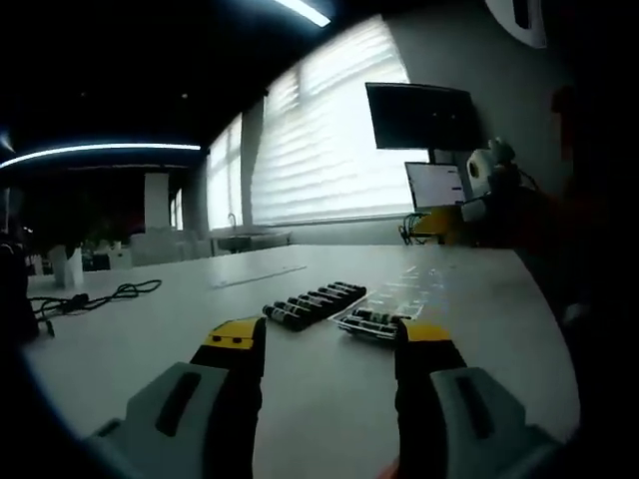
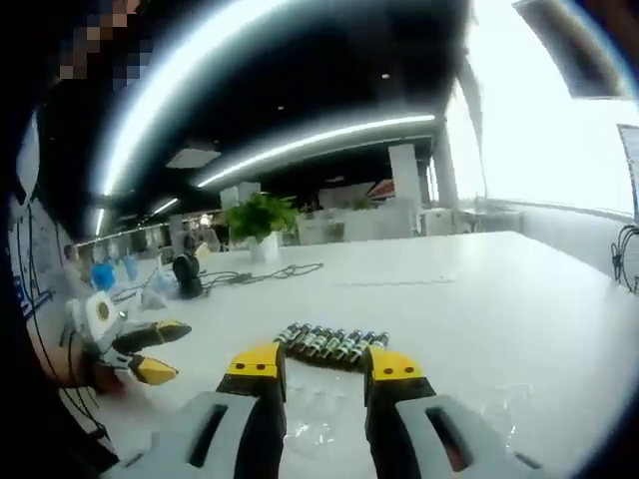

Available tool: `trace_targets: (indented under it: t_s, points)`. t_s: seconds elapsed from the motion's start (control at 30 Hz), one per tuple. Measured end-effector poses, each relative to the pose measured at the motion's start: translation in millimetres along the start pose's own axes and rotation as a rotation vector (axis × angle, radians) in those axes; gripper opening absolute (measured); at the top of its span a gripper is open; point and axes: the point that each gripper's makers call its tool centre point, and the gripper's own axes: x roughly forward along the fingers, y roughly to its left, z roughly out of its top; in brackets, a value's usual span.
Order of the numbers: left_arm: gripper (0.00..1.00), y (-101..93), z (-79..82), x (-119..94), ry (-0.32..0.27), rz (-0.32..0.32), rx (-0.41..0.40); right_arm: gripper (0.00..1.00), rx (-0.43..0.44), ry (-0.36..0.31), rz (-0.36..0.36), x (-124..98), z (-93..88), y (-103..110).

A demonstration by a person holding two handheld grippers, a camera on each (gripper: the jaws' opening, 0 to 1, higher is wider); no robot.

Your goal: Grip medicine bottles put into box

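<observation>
Medicine bottles [image 2: 331, 344] lying flat, side by side, on table [image 2: 499, 299]

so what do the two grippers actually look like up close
Both match. The left gripper has two pale grey moulded fingers with a dark slot on each, black inner faces and yellow caps at the tips. The right gripper is built the same way: grey fingers, black inner faces, yellow tips. In the right gripper view the left gripper also appears from the side, with yellow tips on a pale body.

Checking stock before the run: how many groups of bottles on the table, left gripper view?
2: a bare row mid-table, and a second in a clear tray just right, nearer the tool. Individual bottles too small to count.
</observation>
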Motion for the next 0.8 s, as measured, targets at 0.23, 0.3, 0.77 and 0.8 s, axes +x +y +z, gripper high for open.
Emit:
trace_targets:
  t_s: [0.23,0.3,0.77,0.8]
  points:
    - [0.43,0.7,0.9,-0.9,-0.004,0.007,-0.011,0.23,-0.028,0.117,-0.038,14.3,0.7,-18.9]
    - [0.43,0.3,1.6,-1.0,-0.008,0.006,-0.011,0.21,-0.003,0.171,-0.049,21.5,-3.2,-22.2]
    - [0.4,0.4,-0.2,-2.8,-0.017,-0.006,-0.008,0.14,0.127,0.462,-0.033,72.0,-18.3,-44.0]
    - [0.39,0.1,-0.1,-2.9,-0.019,-0.008,-0.01,0.14,0.131,0.485,-0.031,75.0,-20.5,-45.2]
